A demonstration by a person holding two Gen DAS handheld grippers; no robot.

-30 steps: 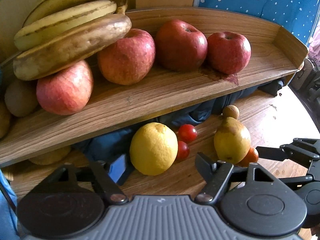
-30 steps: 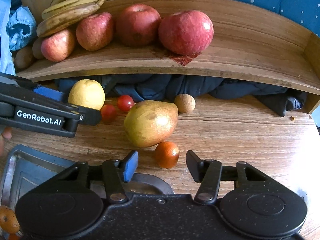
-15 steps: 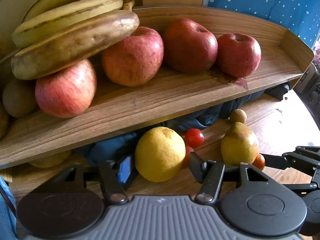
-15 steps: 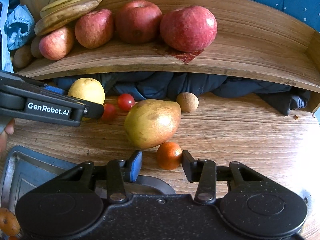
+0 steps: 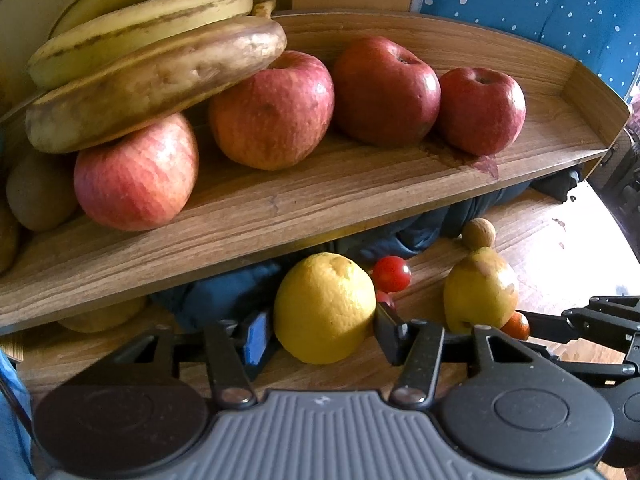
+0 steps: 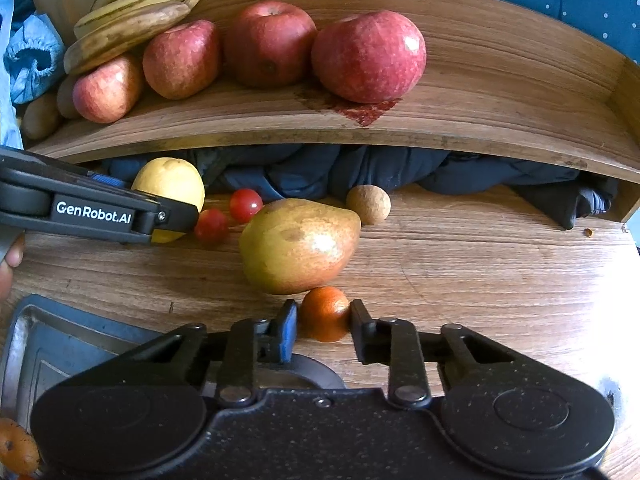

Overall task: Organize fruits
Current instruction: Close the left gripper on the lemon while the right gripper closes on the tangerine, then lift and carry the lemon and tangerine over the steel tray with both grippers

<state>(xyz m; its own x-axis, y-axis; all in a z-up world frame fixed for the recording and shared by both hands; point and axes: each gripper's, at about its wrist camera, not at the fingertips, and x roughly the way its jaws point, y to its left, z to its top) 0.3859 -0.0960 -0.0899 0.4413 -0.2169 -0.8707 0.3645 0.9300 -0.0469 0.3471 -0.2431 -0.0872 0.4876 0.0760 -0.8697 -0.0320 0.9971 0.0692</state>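
Fruits lie in two tiers: four red apples (image 5: 272,112) in a row on a raised wooden shelf (image 5: 320,208), with a bunch of bananas (image 5: 144,60) resting on the leftmost apples, and smaller pieces on the desk (image 6: 460,272) below. Left tongs (image 5: 324,332) have just been closing and now pinch a yellow lemon (image 5: 324,308), blue pad on one side, black pad on the other, both touching the peel. Lemon sits on the desk just in front of the shelf edge. Right tongs (image 6: 324,322) have just been closing too and now pinch a small orange fruit (image 6: 325,318), which sits on the desk touching the near side of a large pear (image 6: 298,246). Two cherry tomatoes (image 6: 245,205) lie between lemon and pear. A small round brown fruit (image 6: 368,204) rests just behind the pear's narrow end. Dark blue cloth (image 6: 340,172) is bunched under the shelf. A grey metal tray (image 6: 60,352) occupies the near left corner in the right wrist view, with another orange fruit (image 6: 16,446) at its edge.
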